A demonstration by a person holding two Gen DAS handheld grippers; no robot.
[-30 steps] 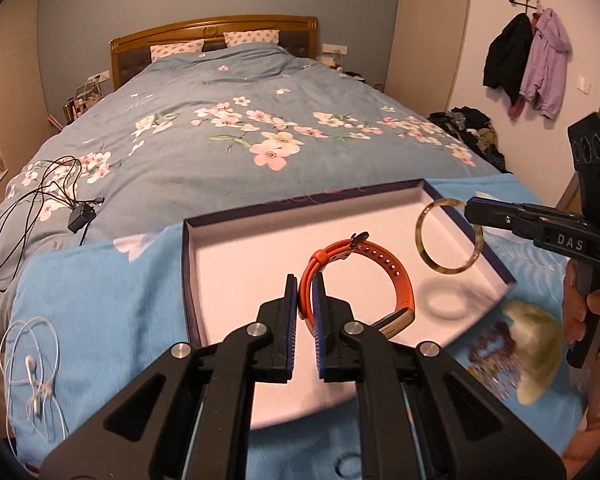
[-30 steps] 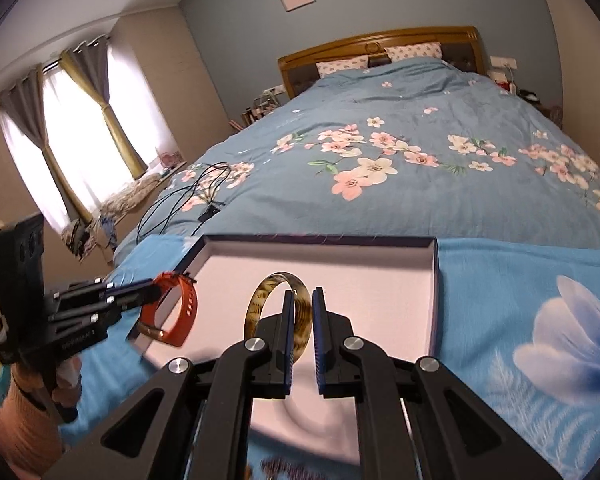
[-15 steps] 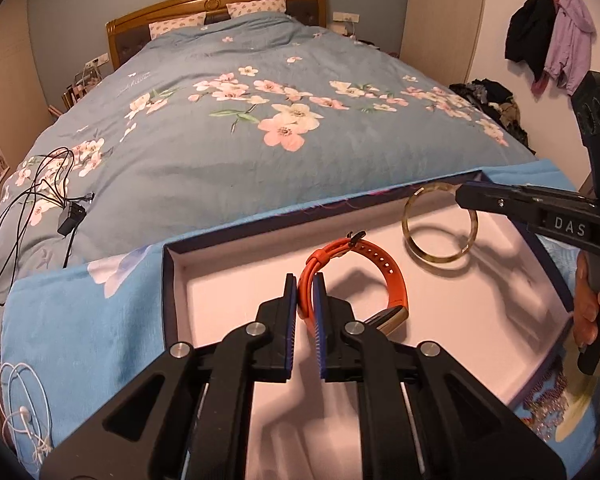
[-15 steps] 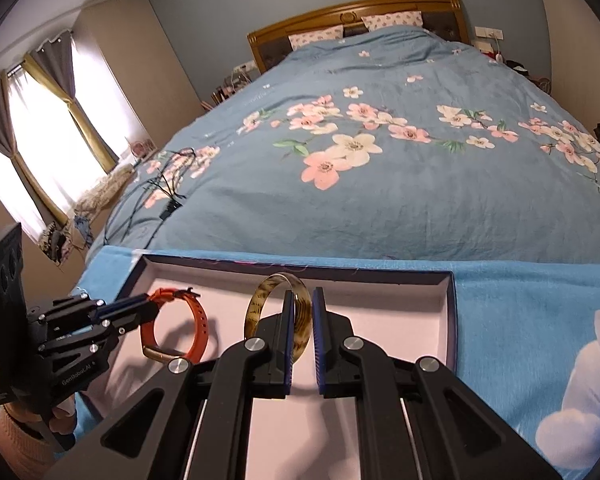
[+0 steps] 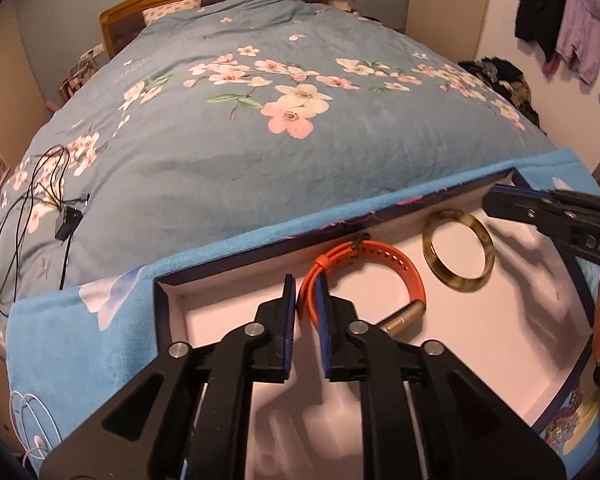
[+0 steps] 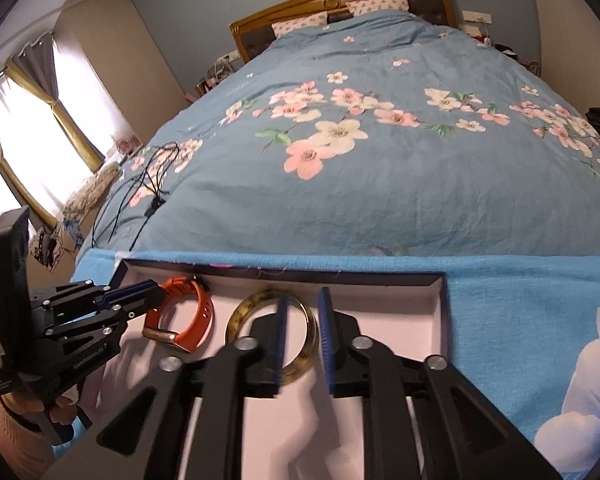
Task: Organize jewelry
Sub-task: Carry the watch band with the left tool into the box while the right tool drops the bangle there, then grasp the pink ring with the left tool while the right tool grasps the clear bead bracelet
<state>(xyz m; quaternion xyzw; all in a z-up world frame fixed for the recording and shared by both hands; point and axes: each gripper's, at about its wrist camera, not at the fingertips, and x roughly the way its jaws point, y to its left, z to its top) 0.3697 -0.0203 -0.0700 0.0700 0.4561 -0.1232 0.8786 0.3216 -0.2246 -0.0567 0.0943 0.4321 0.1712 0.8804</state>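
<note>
- Orange wristband (image 5: 370, 270) with gold-toned clasp is lying in the white-lined box (image 5: 440, 360), near its far wall.
- Tortoiseshell bangle (image 5: 458, 250) is lying flat just beside it.

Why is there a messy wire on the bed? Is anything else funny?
The tangled black cable lies loose on the flowered duvet, away from the jewelry. The orange band and bangle lie neatly in the tray.

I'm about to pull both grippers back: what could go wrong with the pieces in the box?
Both sets of jaws have just been opening. The orange band sits between the left gripper fingers, so withdrawing may drag or tip it. The bangle lies close beside; a dragged band might knock it. The right gripper fingers hover near the bangle's rim and might catch it.
</note>
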